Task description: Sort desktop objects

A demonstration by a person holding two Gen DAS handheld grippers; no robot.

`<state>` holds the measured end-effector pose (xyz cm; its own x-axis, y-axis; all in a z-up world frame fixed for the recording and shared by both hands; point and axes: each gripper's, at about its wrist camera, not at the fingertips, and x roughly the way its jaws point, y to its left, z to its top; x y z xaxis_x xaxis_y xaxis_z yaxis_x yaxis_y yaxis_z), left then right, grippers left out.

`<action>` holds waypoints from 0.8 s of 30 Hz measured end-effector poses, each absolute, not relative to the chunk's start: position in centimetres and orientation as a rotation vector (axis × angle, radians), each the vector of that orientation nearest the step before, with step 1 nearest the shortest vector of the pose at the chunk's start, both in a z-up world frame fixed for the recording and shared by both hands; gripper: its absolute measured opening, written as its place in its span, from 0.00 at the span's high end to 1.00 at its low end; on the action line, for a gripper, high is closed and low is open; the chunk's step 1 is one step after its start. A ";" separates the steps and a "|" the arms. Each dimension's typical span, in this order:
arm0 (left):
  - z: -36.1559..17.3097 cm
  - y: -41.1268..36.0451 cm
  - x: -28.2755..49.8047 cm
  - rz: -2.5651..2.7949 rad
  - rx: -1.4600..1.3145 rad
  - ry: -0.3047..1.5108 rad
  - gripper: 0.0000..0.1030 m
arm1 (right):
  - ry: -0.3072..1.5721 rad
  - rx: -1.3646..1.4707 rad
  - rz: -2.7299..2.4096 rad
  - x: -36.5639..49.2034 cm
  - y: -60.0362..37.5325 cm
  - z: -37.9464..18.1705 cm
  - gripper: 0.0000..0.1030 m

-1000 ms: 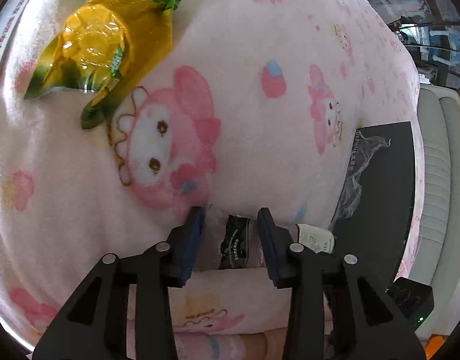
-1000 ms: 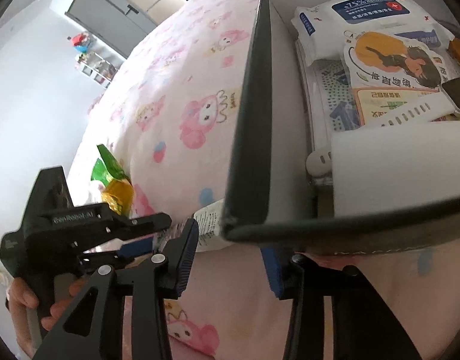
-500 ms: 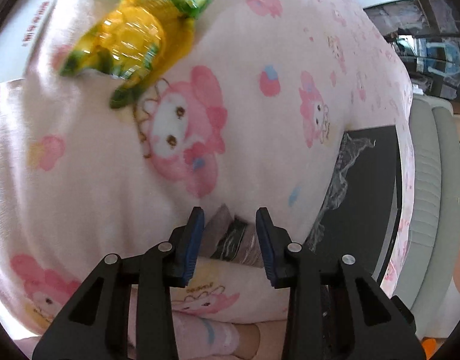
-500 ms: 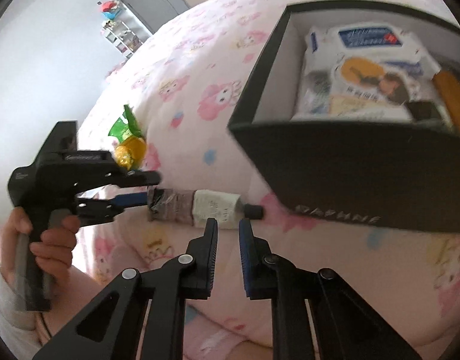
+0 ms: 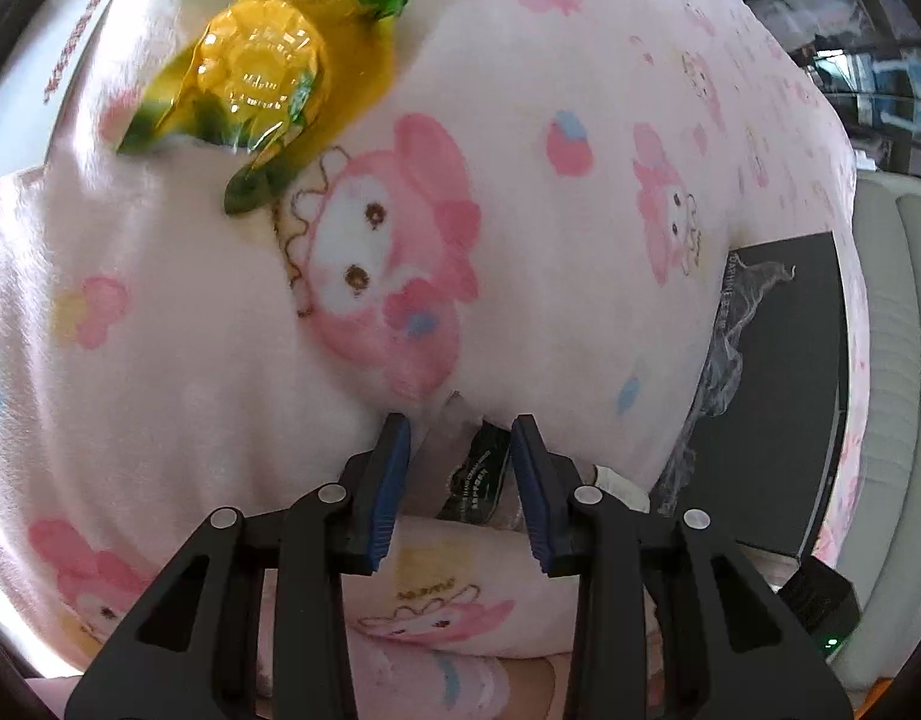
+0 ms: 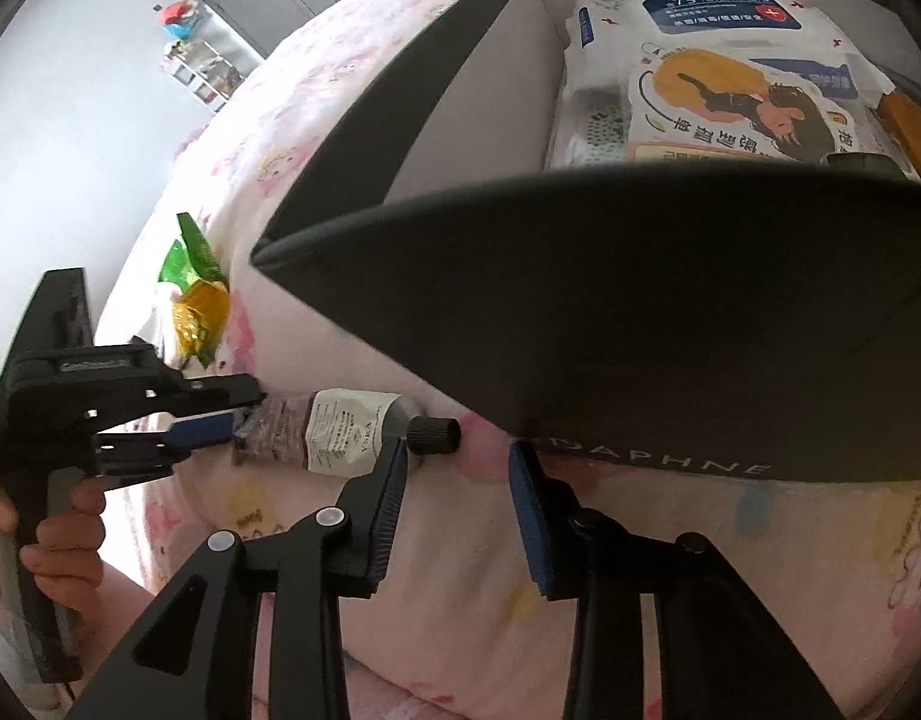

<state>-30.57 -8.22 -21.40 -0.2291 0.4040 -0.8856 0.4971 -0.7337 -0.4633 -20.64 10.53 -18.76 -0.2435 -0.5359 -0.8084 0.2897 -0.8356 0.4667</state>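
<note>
A small tube (image 6: 340, 435) with a white label and a black cap lies on the pink blanket, just left of the black box (image 6: 640, 312). My left gripper (image 5: 457, 432) has its jaws around the tube's crimped tail (image 5: 460, 468); it also shows in the right wrist view (image 6: 244, 414). My right gripper (image 6: 457, 456) is open and empty, with the tube's black cap (image 6: 433, 435) next to its left finger. The box holds wipe packs (image 6: 718, 18) and other items.
A yellow and green corn snack pack (image 5: 268, 60) lies on the blanket (image 5: 520, 210) at the far left, also in the right wrist view (image 6: 199, 300). The black box side (image 5: 778, 396) stands at the right. A grey cabinet and shelf stand far back.
My right gripper went from nearly shut to open and moved closer to the tube's cap and the box. My left gripper stays at the tube's tail.
</note>
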 end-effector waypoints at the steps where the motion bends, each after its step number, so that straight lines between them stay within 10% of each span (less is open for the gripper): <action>1: -21.3 -8.3 -30.5 -2.143 1.904 1.125 0.67 | -0.315 1.494 -2.101 -20.7 10.5 -18.8 0.69; 24: -20.2 -11.9 -25.1 -2.148 1.923 1.111 0.61 | -0.172 1.460 -1.998 -20.1 9.2 -20.0 0.69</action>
